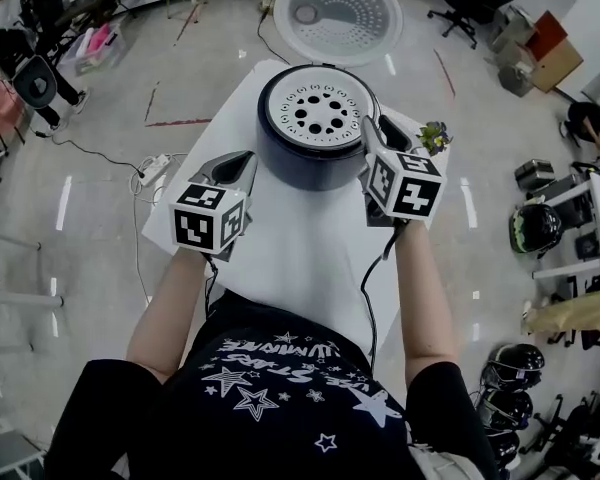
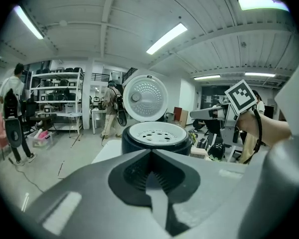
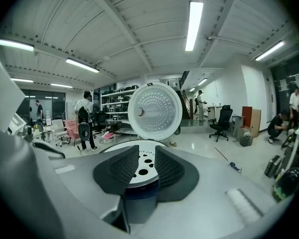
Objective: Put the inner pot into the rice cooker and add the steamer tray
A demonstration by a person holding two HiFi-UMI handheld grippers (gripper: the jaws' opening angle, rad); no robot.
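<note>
The dark rice cooker (image 1: pixel 310 163) stands on the white table (image 1: pixel 280 258) with its round lid (image 1: pixel 337 13) swung up and back. A white steamer tray (image 1: pixel 315 110) with several holes lies in its mouth and hides whatever is below it. My left gripper (image 1: pixel 242 160) hangs just left of the cooker's body, its jaws closed together on nothing (image 2: pixel 150 151). My right gripper (image 1: pixel 376 130) is beside the cooker's right rim. Its jaws (image 3: pixel 147 156) stand a little apart and empty, and the tray (image 3: pixel 142 169) shows through the gap.
A small potted plant (image 1: pixel 435 136) sits on the table's right corner behind the right gripper. Cables and a power strip (image 1: pixel 152 168) lie on the floor to the left. Office chairs (image 1: pixel 470 3), shelves and people stand farther off.
</note>
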